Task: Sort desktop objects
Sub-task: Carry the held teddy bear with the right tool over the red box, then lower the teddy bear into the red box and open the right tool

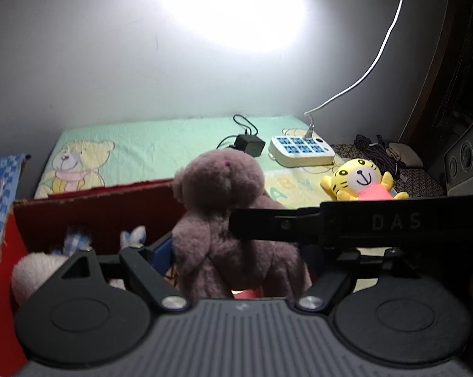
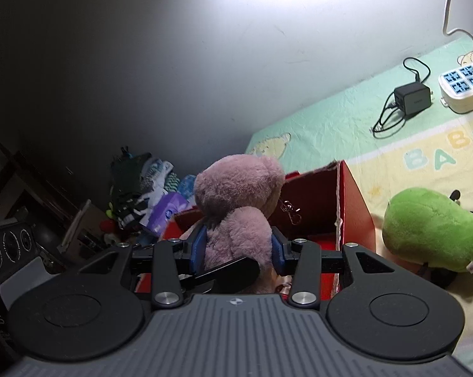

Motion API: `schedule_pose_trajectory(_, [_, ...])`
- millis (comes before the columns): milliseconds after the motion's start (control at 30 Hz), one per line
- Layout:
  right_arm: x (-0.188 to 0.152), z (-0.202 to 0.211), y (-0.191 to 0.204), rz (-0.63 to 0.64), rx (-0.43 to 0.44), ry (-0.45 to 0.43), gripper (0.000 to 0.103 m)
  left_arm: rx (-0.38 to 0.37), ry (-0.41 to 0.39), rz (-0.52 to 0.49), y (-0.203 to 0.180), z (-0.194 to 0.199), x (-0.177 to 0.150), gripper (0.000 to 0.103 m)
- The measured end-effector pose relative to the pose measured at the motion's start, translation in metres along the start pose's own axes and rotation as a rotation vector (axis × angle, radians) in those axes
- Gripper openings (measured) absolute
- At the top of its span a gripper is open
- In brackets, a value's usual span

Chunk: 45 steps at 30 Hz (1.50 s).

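Observation:
A mauve plush bear [image 2: 236, 201] hangs over the open red cardboard box [image 2: 352, 201], and my right gripper [image 2: 238, 246] is shut on its body between the blue pads. In the left wrist view the same bear [image 1: 224, 213] fills the wide gap of my left gripper [image 1: 236, 257], whose jaws stand open around it. Only the left blue pad [image 1: 161, 251] shows. The right one is hidden behind the other gripper's black body [image 1: 393, 220]. A yellow tiger plush [image 1: 362, 179] and a green plush [image 2: 431, 229] lie on the bedsheet.
The red box [image 1: 104, 213] holds a pale pink plush [image 1: 32, 270] and a blue-checked toy [image 1: 76, 235]. At the back lie a white power strip [image 1: 302, 150], a black charger [image 1: 249, 144] and cables. Clutter and a speaker [image 1: 469, 157] flank the bed.

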State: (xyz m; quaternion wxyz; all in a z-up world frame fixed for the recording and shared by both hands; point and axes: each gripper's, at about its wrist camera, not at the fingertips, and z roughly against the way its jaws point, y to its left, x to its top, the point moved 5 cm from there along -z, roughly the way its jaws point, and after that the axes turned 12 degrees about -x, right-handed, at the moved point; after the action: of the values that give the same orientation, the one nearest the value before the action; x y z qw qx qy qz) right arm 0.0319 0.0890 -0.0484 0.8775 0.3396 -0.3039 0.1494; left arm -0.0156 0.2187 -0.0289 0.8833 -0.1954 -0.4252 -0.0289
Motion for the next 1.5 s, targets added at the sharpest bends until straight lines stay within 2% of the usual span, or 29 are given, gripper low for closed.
schedule_pose_trajectory(133, [-0.009, -0.015, 0.005, 0.048, -0.107, 0.060, 0.044, -0.017, 0.042, 0.021, 0.015, -0.010, -0.012, 0.081])
schedule_pose_trajectory(167, [-0.011, -0.016, 0.009, 0.078, -0.143, 0.069, 0.041, -0.023, 0.054, 0.017, 0.016, -0.013, -0.014, 0.079])
schedule_pose_trajectory(200, [-0.011, -0.019, 0.012, 0.112, -0.166, 0.072, 0.031, -0.035, 0.070, 0.013, 0.018, -0.017, -0.015, 0.077])
schedule_pose_trajectory(300, [-0.013, -0.032, 0.013, 0.190, -0.262, 0.086, 0.032, -0.058, 0.110, 0.008, 0.019, -0.029, -0.019, 0.077])
schedule_pose_trajectory(333, [-0.012, -0.036, 0.012, 0.210, -0.291, 0.077, 0.029, -0.055, 0.125, 0.006, 0.020, -0.033, -0.020, 0.077])
schedule_pose_trajectory(400, [-0.010, -0.036, 0.009, 0.198, -0.285, 0.069, 0.030, -0.062, 0.157, 0.022, 0.027, -0.042, -0.025, 0.077])
schedule_pose_trajectory(500, [-0.003, -0.029, 0.001, 0.107, -0.225, 0.036, 0.030, -0.128, 0.176, 0.086, 0.035, -0.045, -0.027, 0.076])
schedule_pose_trajectory(667, [0.004, -0.012, -0.008, 0.023, -0.176, -0.022, 0.030, -0.152, 0.202, 0.103, 0.033, -0.053, -0.027, 0.077])
schedule_pose_trajectory(833, [0.009, -0.001, -0.011, -0.011, -0.153, -0.075, 0.029, -0.153, 0.215, 0.089, 0.022, -0.063, -0.023, 0.088])
schedule_pose_trajectory(967, [0.011, 0.002, -0.013, -0.013, -0.159, -0.093, 0.029, -0.134, 0.209, 0.056, 0.015, -0.064, -0.022, 0.088])
schedule_pose_trajectory(1167, [0.008, -0.004, -0.012, 0.026, -0.214, -0.085, 0.029, -0.145, 0.210, 0.088, 0.022, -0.063, -0.022, 0.088])
schedule_pose_trajectory(1367, [0.005, -0.002, -0.012, 0.020, -0.194, -0.093, 0.030, -0.145, 0.224, 0.161, 0.041, -0.050, -0.024, 0.088])
schedule_pose_trajectory(1500, [0.005, 0.001, -0.010, 0.027, -0.185, -0.105, 0.030, -0.131, 0.199, 0.176, 0.050, -0.035, -0.023, 0.088])
